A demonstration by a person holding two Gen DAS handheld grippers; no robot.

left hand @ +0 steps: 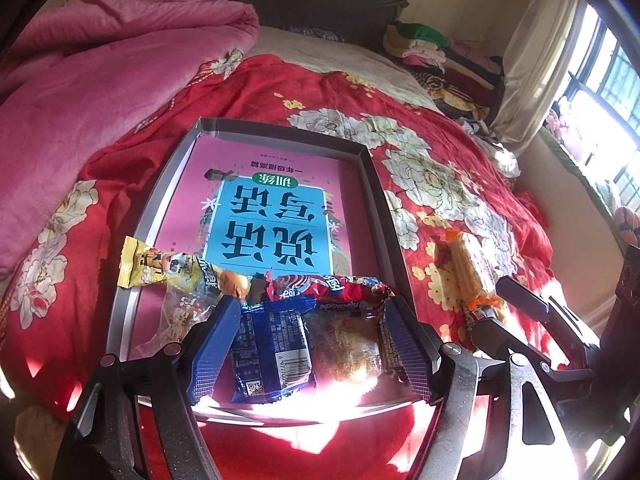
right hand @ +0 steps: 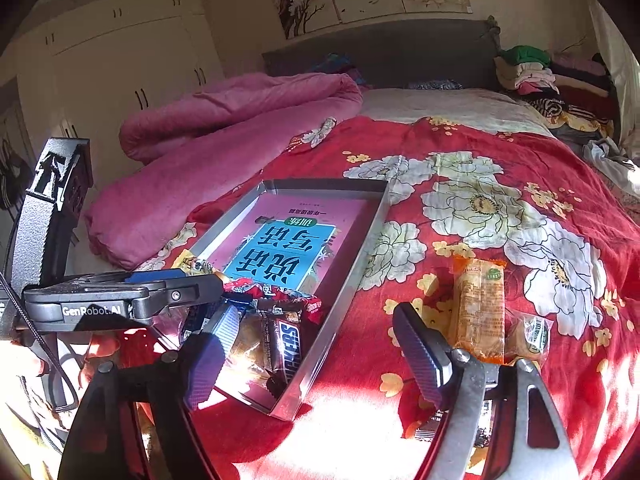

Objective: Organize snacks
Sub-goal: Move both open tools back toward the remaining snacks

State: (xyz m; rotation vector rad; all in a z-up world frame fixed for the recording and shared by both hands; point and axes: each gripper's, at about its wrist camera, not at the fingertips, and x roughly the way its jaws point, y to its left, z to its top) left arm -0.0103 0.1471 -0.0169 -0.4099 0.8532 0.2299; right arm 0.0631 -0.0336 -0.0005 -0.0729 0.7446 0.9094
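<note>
Blue-padded fingers [left hand: 216, 344] of the left hand-held gripper [left hand: 310, 346] stand wide at the bottom of the left wrist view, straddling but not pressing a blue snack packet [left hand: 272, 352] and a clear-wrapped pastry [left hand: 344, 344] in the grey tray [left hand: 376, 200], whose floor is a pink book cover. Lower left, a yellow wrapper [left hand: 160, 268] overhangs the rim.

Right wrist view: the right hand-held gripper [right hand: 316, 360] gapes empty at the bottom, over the tray's near corner, Snickers bar [right hand: 286, 344] inside. Right of it, an orange packet [right hand: 478, 312] lies on the red floral bedspread [right hand: 440, 140]
</note>
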